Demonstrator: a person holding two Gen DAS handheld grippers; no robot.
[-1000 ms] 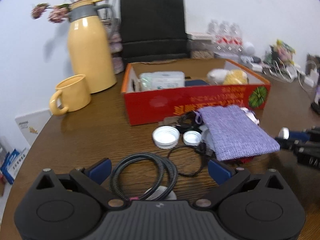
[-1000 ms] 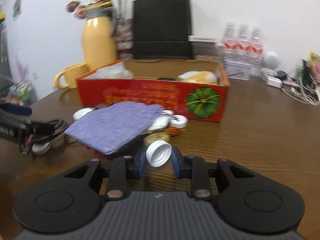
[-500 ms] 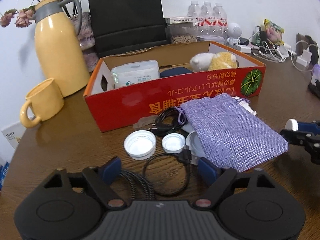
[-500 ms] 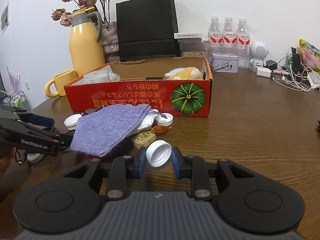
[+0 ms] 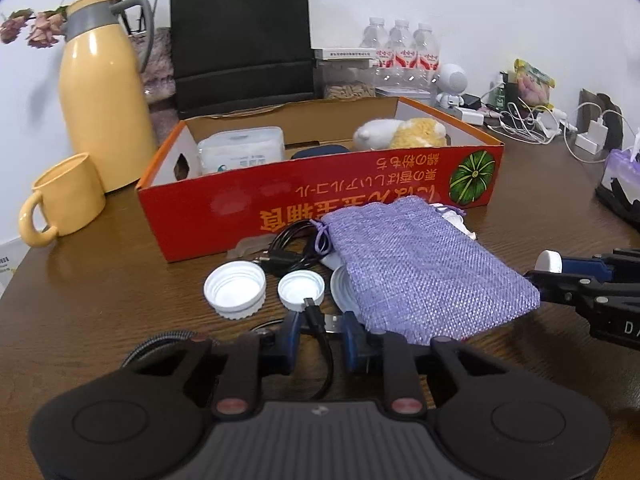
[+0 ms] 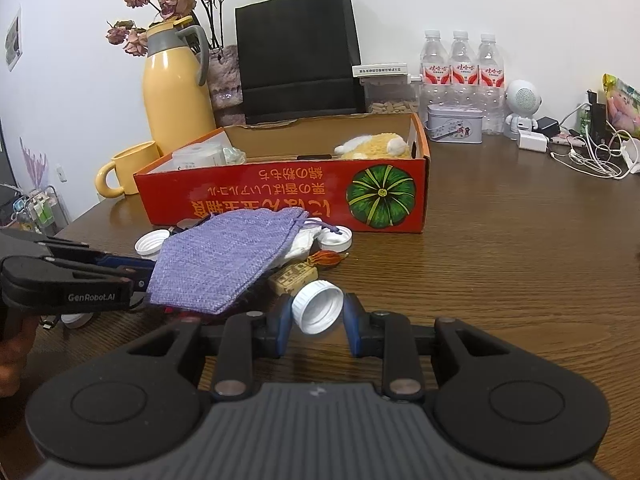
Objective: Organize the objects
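Black cable [image 5: 320,344] on counter [image 5: 100,280], its plug end between blue pads of left tool [image 5: 318,330], jaws just closed in around it, pads near but contact not clear. White bottle cap [image 6: 318,307] clamped in right tool [image 6: 316,320], just beside purple pouch [image 6: 224,260]; two more white caps [image 5: 235,289] upturned on counter ahead of left tool. Beyond these, red cardboard box [image 5: 320,196] holding plush toy [image 5: 400,133] and wipes pack [image 5: 240,150], yellow mug [image 5: 64,196] and yellow jug [image 5: 104,96] off to its left.
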